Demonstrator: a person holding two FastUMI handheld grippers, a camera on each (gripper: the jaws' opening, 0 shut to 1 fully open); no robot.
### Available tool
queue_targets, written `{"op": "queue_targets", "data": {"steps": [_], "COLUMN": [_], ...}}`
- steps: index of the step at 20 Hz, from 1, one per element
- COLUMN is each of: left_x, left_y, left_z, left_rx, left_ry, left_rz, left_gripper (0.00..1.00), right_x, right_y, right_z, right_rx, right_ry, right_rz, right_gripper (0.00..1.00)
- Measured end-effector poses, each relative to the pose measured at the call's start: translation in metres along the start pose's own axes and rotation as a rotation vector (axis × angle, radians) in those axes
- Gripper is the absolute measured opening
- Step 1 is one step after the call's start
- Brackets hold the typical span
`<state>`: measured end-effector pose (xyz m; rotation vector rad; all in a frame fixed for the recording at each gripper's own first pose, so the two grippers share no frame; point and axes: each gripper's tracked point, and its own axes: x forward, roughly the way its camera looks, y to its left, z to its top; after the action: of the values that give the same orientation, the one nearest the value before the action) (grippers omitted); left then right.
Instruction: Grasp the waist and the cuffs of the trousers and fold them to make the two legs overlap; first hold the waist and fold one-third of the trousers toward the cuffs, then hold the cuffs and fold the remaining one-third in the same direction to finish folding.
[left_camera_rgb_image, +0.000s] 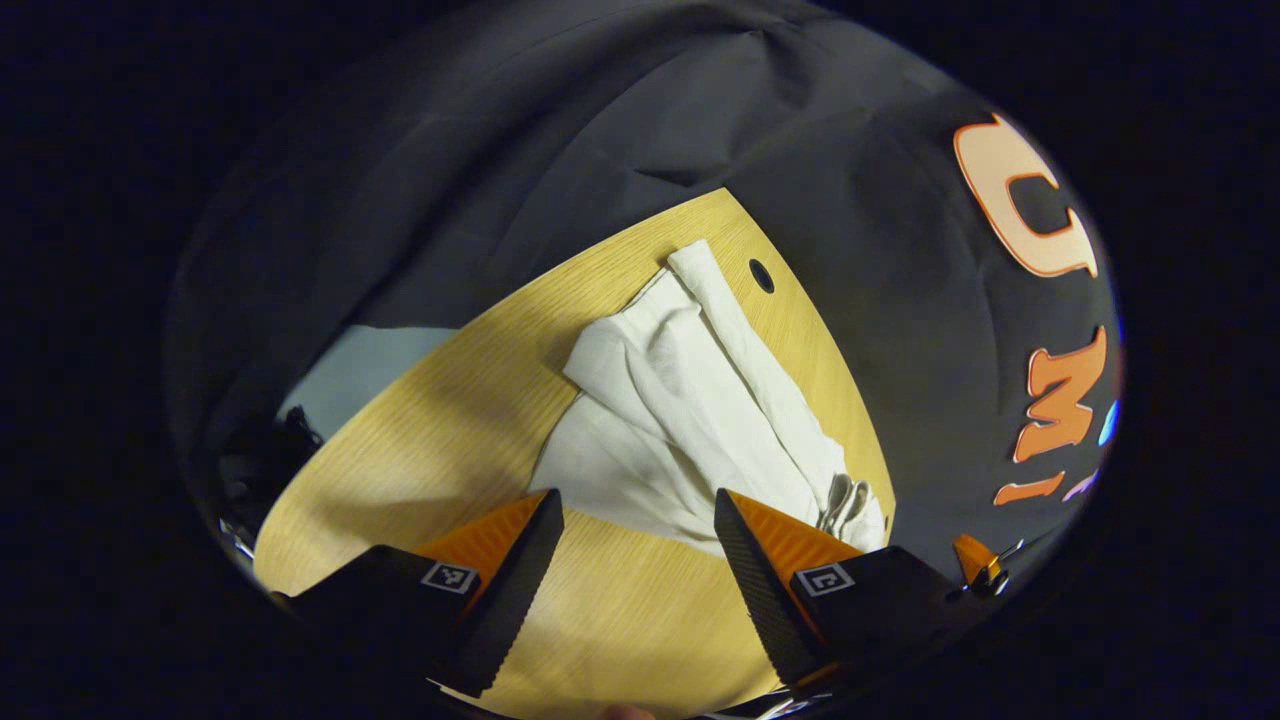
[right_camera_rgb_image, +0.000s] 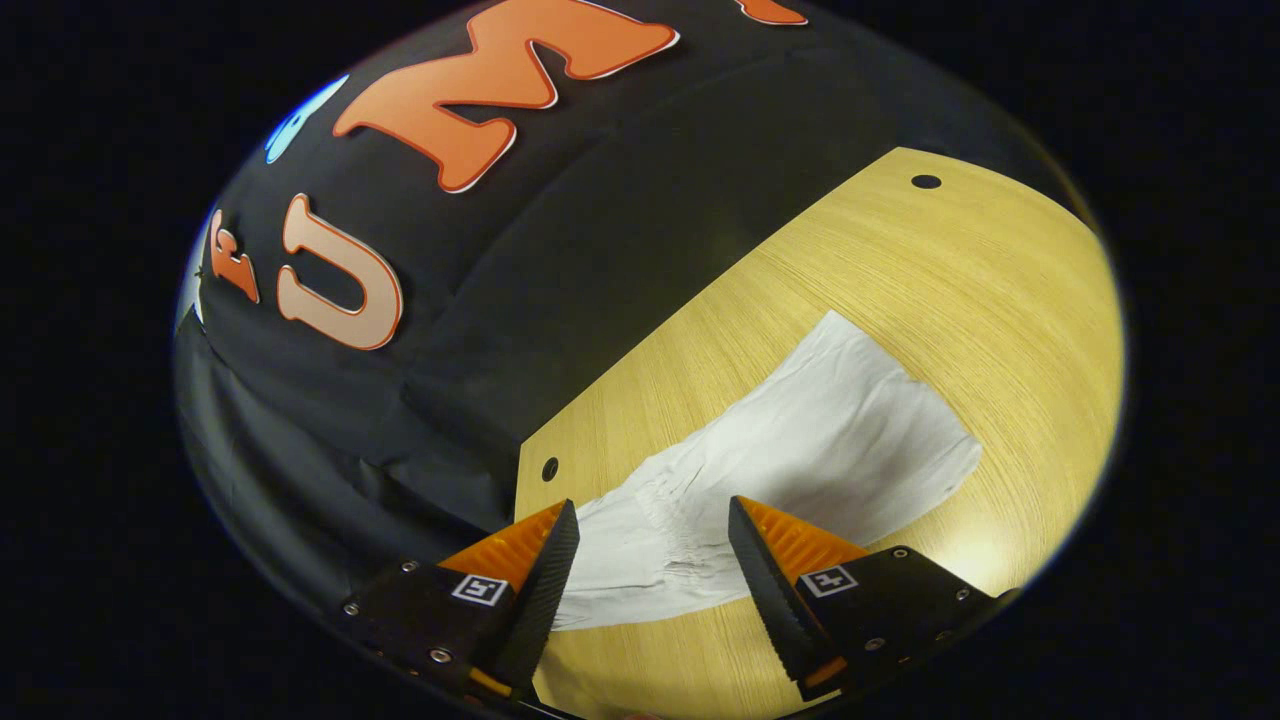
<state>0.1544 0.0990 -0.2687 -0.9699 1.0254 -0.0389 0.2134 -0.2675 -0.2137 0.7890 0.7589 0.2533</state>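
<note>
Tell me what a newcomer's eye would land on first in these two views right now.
The white trousers, lying rumpled on the wooden table, stand out first against the dark booth. In the left gripper view, the left gripper hangs open just short of the cloth; in the right gripper view, the right gripper is open above the trousers' gathered part.

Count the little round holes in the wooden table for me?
2 in the right gripper view: one hole at the table's far corner, another hole at the near-left corner. More may be hidden.

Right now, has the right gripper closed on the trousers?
No: the right gripper hangs with jaws wide apart above the white trousers, which lie flat on the wooden table.
</note>
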Motion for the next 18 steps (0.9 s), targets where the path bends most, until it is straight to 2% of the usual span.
{"op": "queue_targets", "data": {"steps": [5, 8, 10, 12, 15, 18], "left_x": [0.018, 0.034, 0.045, 0.05, 0.051, 0.048], "left_y": [-0.012, -0.022, -0.021, -0.017, -0.012, -0.014], "left_z": [0.021, 0.031, 0.032, 0.032, 0.028, 0.026], "left_rx": [-0.083, -0.078, -0.063, -0.051, -0.081, -0.083], "left_ry": [-0.046, -0.066, -0.075, -0.076, -0.085, -0.075], "left_rz": [-0.046, -0.05, -0.023, 0.008, 0.049, 0.07], "left_gripper": [0.98, 0.94, 0.88, 0.66, 0.17, 0.14], "right_x": [-0.014, -0.021, -0.026, -0.031, -0.04, -0.048], "right_y": [-0.019, -0.028, -0.038, -0.045, -0.056, -0.064], "right_z": [0.018, 0.021, 0.02, 0.016, 0.015, 0.025], "right_rx": [0.023, 0.045, 0.055, 0.069, 0.074, 0.063], "right_ry": [-0.042, -0.061, -0.066, -0.064, -0.068, -0.102], "right_rz": [-0.027, -0.044, -0.062, -0.076, -0.093, -0.113], "right_gripper": [0.92, 0.92, 0.92, 0.92, 0.92, 0.92]}}
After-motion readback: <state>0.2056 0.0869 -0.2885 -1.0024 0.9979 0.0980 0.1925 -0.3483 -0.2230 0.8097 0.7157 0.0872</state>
